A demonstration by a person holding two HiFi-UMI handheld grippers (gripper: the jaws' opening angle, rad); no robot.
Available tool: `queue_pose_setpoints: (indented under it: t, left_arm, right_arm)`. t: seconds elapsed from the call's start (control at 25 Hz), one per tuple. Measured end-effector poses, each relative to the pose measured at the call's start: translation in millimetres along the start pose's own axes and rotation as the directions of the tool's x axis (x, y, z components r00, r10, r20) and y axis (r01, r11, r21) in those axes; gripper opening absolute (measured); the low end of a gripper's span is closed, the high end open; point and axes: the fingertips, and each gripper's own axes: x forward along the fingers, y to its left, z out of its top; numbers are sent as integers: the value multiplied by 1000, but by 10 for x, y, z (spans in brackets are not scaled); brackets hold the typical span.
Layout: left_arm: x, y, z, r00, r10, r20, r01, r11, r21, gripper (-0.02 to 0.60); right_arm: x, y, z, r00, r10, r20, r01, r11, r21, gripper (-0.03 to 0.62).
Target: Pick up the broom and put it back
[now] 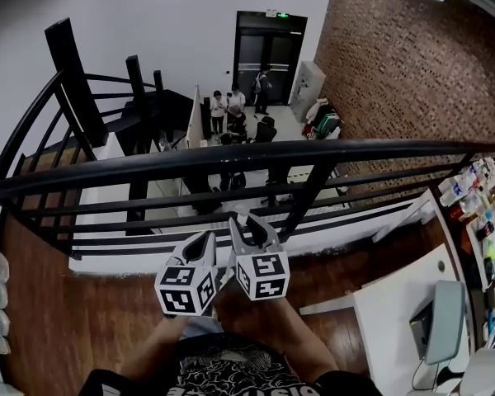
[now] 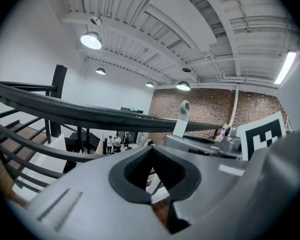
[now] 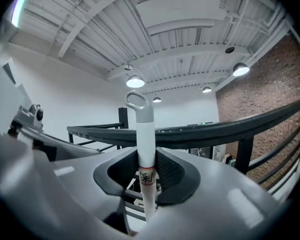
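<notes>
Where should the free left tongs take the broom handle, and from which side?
Likely the bare shaft of the broom handle between its hanging loop and the right tongs, approached from the left by the left tongs: it stands upright, slim and round, and the right tongs clamp lower down.

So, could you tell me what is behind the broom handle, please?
A black railing and a white wall show behind the broom handle; the handle covers a strip of that railing.

Label [image 3: 147,178] on broom handle [image 3: 145,139] — dark characters, illegible; green door sign [image 1: 281,14], unreadable
</notes>
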Motion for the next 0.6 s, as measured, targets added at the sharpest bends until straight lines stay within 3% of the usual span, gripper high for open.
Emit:
queue_pose_setpoints:
  t: [0.4, 0.6]
  left_arm:
    - [-574, -456, 26, 994, 28, 107, -30, 999, 11, 4]
    - [-847, -577, -65, 994, 32, 103, -34, 999, 15, 5]
  right_arm:
    - [-845, 251, 429, 994, 39, 100, -36, 999, -36, 101]
    - [-1079, 356, 393, 995, 35, 92, -32, 999, -36, 101]
